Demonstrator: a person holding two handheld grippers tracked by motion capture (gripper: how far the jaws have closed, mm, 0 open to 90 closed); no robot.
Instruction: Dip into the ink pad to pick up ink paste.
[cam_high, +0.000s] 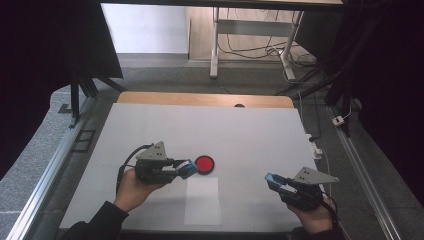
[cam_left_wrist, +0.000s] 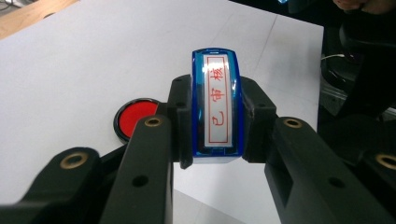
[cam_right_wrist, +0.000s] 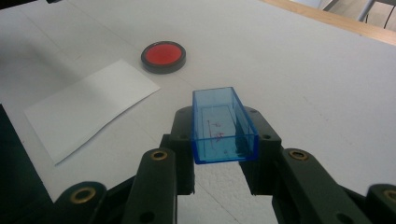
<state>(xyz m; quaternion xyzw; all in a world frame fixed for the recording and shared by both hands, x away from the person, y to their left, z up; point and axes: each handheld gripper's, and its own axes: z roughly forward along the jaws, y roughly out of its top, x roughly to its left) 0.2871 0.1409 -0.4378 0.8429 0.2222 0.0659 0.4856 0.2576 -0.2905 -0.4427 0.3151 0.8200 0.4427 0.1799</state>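
Blue plastic shows at both hands in the high view: the left gripper (cam_high: 186, 169) clamps a stamp (cam_high: 188, 168) just beside the red ink pad (cam_high: 204, 164), and the right gripper (cam_high: 275, 181) clamps the stamp's cap (cam_high: 273, 179).

Left gripper view: the jaws pinch the stamp (cam_left_wrist: 217, 109) by its sides, label up, ink pad (cam_left_wrist: 135, 118) on the bench (cam_left_wrist: 93, 56) beyond the left jaw.

Right gripper view: the jaws squeeze the clear blue cap (cam_right_wrist: 223, 126), open side up; white paper (cam_right_wrist: 88, 107) and ink pad (cam_right_wrist: 163, 56) lie ahead to the left.
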